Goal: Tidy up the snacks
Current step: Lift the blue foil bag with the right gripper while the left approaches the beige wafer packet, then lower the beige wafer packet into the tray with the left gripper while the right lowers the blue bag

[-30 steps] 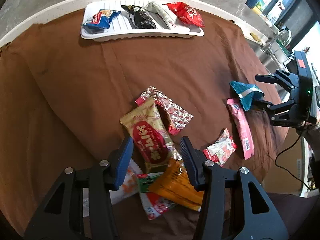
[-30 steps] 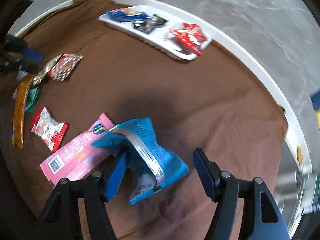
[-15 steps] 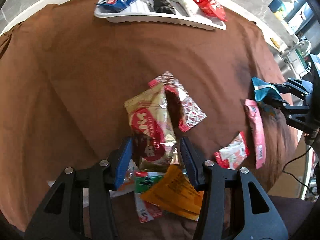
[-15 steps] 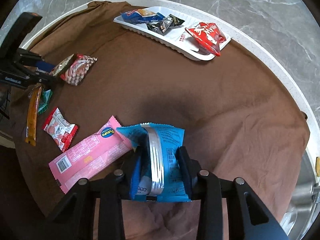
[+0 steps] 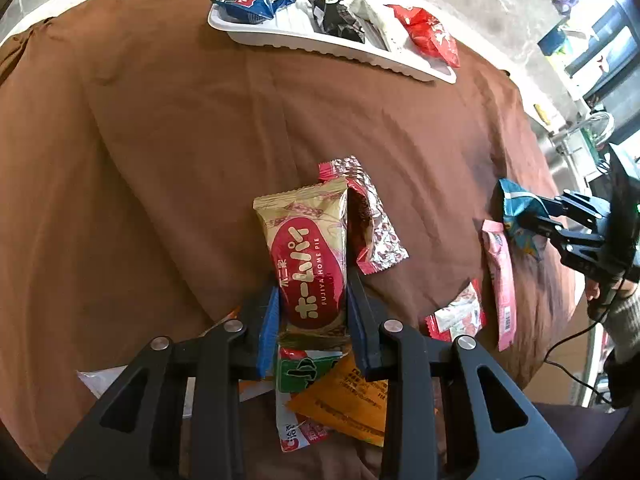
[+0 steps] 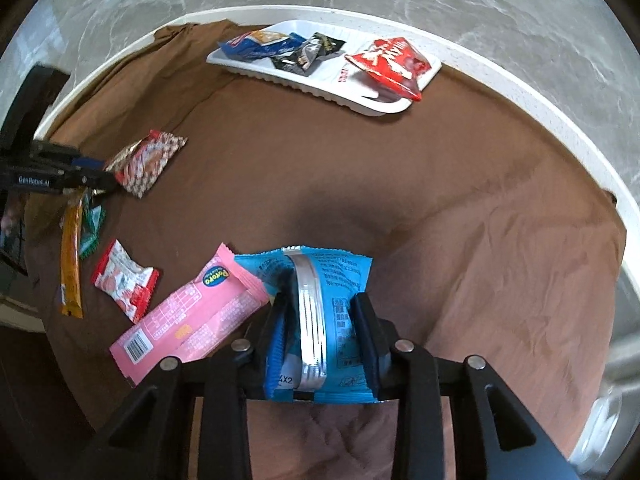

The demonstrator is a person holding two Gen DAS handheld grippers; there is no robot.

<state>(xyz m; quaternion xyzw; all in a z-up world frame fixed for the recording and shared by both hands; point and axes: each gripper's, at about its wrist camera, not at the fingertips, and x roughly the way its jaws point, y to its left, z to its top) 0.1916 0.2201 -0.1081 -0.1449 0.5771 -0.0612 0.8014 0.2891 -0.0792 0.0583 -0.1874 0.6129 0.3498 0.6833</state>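
My left gripper [image 5: 312, 320] is closing its jaws on the gold pie packet [image 5: 306, 256], blue pads pressing both its sides, near the cloth's [image 5: 180, 140] near edge, above an orange packet [image 5: 352, 400] and a green one [image 5: 304, 372]. My right gripper [image 6: 322, 340] is closing too, pads squeezing the blue snack bag [image 6: 320, 280] (silver seam facing me) just beside a pink packet [image 6: 192, 320]. The white tray [image 6: 320, 92] at the cloth's far edge carries a blue packet [image 6: 260, 46], a black one [image 6: 308, 54] and a red one [image 6: 388, 64].
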